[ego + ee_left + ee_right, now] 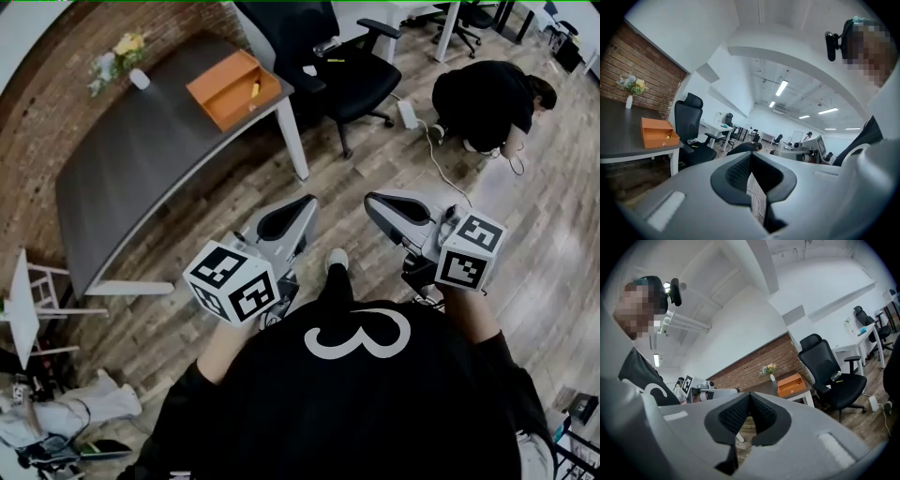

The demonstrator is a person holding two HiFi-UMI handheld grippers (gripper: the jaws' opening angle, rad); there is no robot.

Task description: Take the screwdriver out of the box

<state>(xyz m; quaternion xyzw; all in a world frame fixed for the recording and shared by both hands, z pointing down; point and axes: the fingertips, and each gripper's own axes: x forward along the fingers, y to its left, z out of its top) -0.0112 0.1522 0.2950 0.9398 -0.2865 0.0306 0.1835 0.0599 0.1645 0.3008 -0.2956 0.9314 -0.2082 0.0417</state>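
screwdriver (255, 89) in box (217, 72) (orange), well apart from both clenched empty fingers (287, 221)

A large white numeral "3" (361, 336), seen from above, marks the person's black shirt (394, 412); a white curve of it shows in the right gripper view. Black-and-white square markers cover the left marker cube (232, 281) and the right marker cube (471, 251), coded patterns only.

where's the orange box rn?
Head view, upper left: the orange box sits open on the dark desk, at the end nearest the black office chair.
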